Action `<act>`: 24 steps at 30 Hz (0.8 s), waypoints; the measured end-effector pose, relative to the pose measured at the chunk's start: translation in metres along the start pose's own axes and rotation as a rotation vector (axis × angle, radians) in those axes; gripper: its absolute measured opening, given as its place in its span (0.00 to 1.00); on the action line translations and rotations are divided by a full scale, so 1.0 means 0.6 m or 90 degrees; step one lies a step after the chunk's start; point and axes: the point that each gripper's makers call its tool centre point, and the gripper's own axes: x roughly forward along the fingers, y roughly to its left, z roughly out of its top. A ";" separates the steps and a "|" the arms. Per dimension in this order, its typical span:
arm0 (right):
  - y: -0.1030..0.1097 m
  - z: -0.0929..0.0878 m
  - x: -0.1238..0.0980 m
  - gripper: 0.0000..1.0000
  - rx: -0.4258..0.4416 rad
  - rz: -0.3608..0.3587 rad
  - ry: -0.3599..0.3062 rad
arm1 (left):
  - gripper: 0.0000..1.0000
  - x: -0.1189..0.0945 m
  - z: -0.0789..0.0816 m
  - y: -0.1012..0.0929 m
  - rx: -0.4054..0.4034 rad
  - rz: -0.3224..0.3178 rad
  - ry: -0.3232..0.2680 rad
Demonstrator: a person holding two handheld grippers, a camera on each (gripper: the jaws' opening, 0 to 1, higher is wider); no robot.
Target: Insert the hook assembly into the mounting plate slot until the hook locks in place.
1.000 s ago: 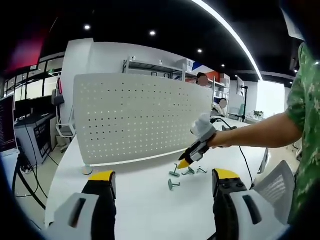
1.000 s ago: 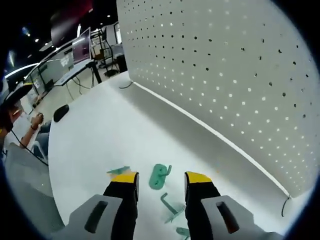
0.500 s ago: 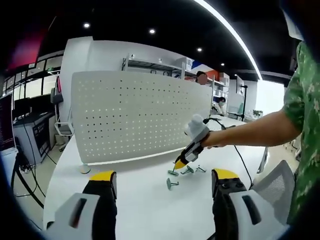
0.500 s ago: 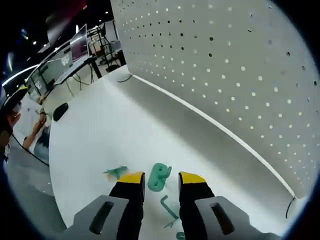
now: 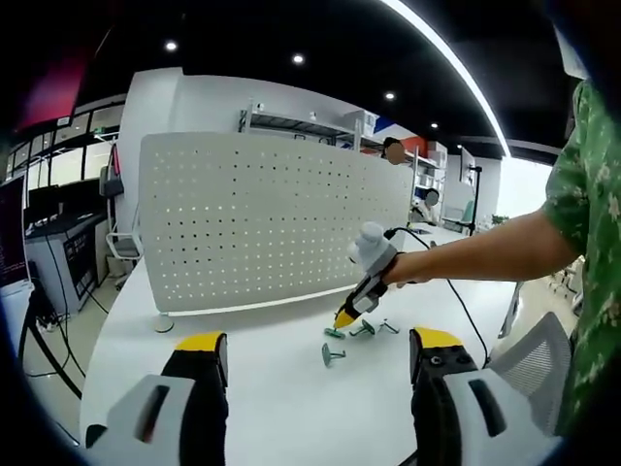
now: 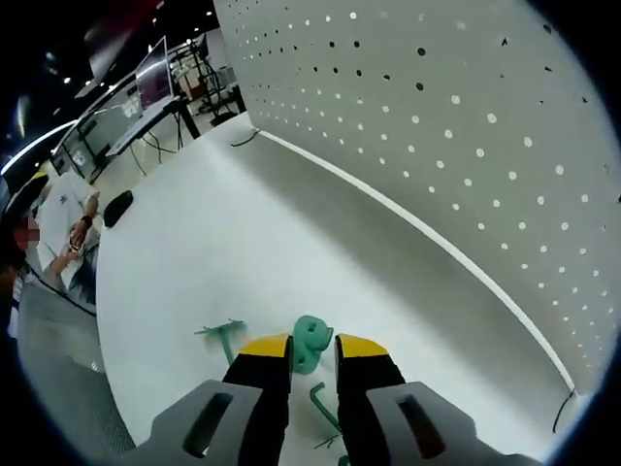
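On the white table: my right gripper [image 6: 312, 351] tips down among the green hooks [image 5: 354, 335], near the pegboard [image 5: 272, 218].
Right fingers: narrowed round one green hook [image 6: 310, 342]; whether they pinch it I cannot tell.
Left gripper [image 5: 312, 348]: fingers spread wide, holding nothing, near edge.

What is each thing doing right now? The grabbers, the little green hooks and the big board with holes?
Right gripper: yellow-tipped jaws nearly shut around a green plastic hook; a firm grip cannot be confirmed.
Left gripper: jaws wide open, holding nothing.
Other green hooks: lying loose on the white table.
White perforated pegboard: standing upright on the table, no hook in it.
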 end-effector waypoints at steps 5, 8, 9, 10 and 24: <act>0.002 -0.005 0.008 0.13 -0.004 0.005 0.022 | 0.78 0.000 -0.002 0.001 -0.002 0.001 0.001; 0.000 -0.006 0.011 0.13 -0.006 0.007 0.029 | 0.78 0.000 -0.003 0.001 -0.004 0.001 0.002; 0.000 -0.007 0.011 0.13 -0.005 0.007 0.031 | 0.78 0.000 -0.004 0.001 -0.004 0.001 0.002; 0.001 -0.007 0.012 0.12 -0.007 0.008 0.033 | 0.78 0.001 -0.004 0.001 -0.005 0.001 0.002; 0.005 -0.013 0.021 0.07 -0.024 0.011 0.056 | 0.78 0.002 -0.006 0.004 -0.011 0.003 0.001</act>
